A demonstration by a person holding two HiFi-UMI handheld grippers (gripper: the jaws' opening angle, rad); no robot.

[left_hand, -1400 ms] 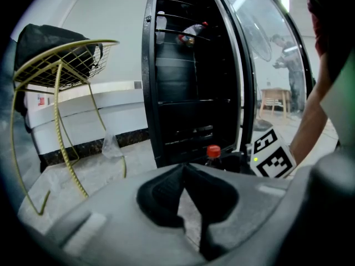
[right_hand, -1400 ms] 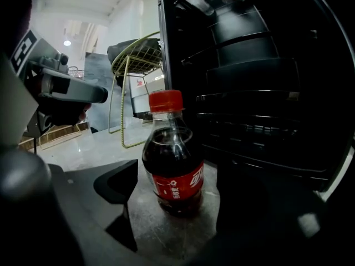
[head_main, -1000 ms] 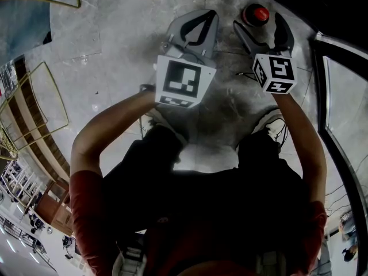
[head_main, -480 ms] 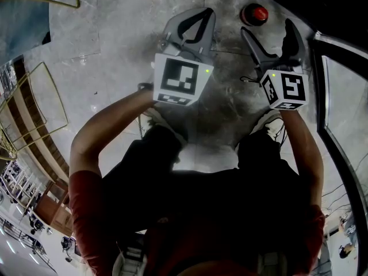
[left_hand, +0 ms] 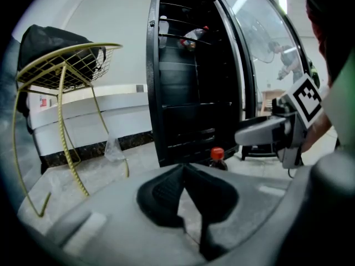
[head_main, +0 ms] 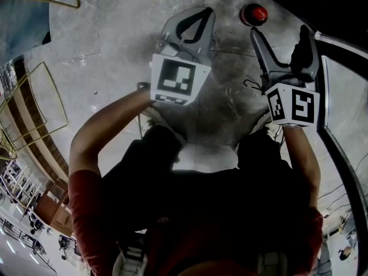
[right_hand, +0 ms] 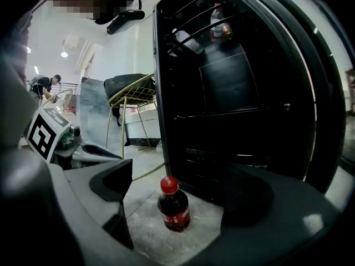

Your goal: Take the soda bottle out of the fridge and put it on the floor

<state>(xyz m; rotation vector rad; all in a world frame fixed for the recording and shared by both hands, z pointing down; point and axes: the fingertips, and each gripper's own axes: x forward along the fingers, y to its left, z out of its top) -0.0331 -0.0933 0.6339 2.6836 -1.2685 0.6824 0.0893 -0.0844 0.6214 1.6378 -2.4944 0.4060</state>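
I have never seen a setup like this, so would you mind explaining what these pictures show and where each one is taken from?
There is no robot here: a person holds a tool in each hand. The head view looks steeply down from a camera on the person's head to the floor. The other two views come from cameras riding on the tools, looking along their jaws. The left hand-held gripper is shut and empty. The right hand-held gripper is open and holds nothing. The soda bottle, red-capped, stands upright on the floor in front of the open black fridge, ahead of the right jaws and not touching them. Each marker cube is part of its gripper.
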